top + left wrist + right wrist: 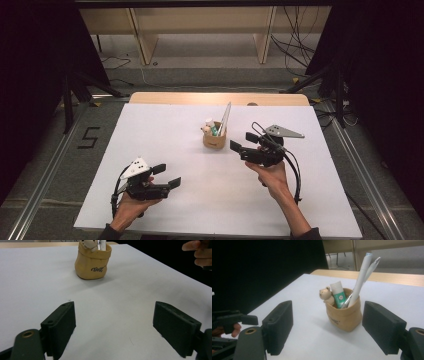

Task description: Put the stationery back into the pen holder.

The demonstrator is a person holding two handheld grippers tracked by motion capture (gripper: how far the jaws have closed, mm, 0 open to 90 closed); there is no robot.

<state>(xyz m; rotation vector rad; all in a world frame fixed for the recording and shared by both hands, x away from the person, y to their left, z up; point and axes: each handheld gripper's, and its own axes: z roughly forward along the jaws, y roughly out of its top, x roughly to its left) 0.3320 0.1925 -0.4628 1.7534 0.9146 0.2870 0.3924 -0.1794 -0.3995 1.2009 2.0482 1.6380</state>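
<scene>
Grippers: two, a left gripper (167, 176) and a right gripper (243, 143), one in each of the person's hands
Tan pouches: one pouch (343, 315) standing on the white table (165, 145)
Pens: two white pens (361, 275) in it
Glue sticks: one green-and-white glue stick (338, 296)
Bear figures: one bear figure (326, 295)

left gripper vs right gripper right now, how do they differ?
The right gripper sits close beside the tan pouch of pens; the left gripper is farther from it, near the table's front edge. The right gripper's top plate is grey; the left gripper's plate is white. The right gripper points left toward the pouch; the left gripper points right. Both are open and hold nothing.
</scene>
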